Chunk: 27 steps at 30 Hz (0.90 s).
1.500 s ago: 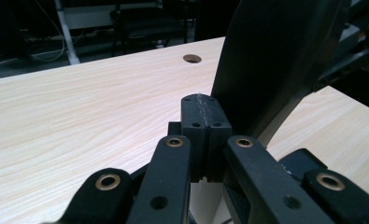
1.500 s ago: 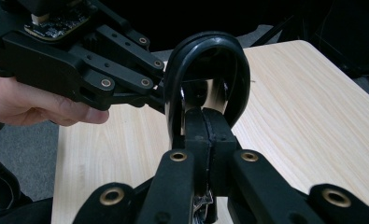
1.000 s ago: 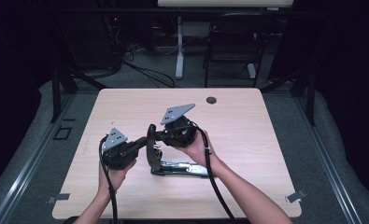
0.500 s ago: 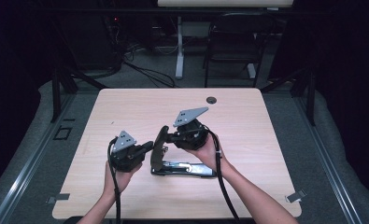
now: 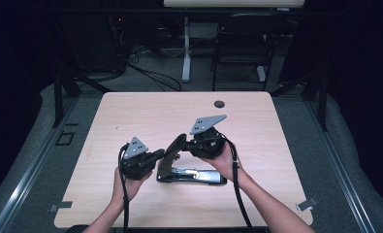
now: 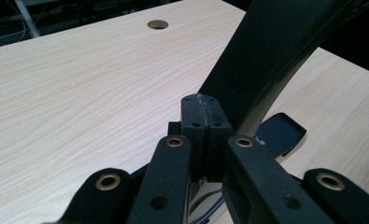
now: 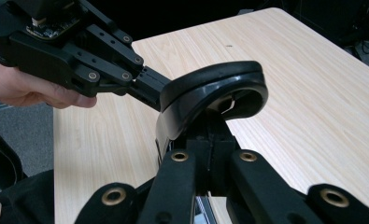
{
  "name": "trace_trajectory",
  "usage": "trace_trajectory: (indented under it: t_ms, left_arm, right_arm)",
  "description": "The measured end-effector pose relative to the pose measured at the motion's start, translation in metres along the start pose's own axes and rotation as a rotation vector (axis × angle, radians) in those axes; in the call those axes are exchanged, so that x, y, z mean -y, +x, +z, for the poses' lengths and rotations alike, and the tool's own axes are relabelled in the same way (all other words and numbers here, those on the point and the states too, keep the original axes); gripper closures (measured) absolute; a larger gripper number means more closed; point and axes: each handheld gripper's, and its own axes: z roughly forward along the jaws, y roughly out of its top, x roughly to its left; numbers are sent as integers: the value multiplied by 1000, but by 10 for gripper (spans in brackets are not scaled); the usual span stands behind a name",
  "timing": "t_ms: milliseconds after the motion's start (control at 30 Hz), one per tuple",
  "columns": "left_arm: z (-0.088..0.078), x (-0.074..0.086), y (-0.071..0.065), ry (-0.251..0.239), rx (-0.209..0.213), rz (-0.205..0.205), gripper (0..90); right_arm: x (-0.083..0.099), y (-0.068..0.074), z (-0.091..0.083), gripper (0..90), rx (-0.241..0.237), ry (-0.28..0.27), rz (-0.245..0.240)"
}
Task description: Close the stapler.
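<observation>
Setting: pale wood bench point(image 5: 140, 116) in a dark room
Stapler point(image 5: 191, 175): lies on it, black top arm point(image 5: 172, 154) swung up
Left tongs point(image 5: 156, 155): closed, empty, tips touching that arm
Right tongs point(image 5: 188, 143): look closed under the arm; grip unclear
Advice: press the arm slowly, base kept steady

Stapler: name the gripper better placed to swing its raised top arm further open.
Probably right. The right gripper, jaws shut, sits under the top arm at its raised end, ready to lift; the left gripper only touches its side.
</observation>
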Motion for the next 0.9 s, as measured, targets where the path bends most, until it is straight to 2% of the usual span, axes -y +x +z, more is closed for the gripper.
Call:
trace_trajectory:
  t_ms: [667,900]
  left_arm:
    - [9,4,-2,44,20,15,899]
    - [12,5,-5,64,21,34,899]
  right_arm:
    - [17,-4,-9,900,24,26,29]
    - [25,-7,-12,900,39,42,40]
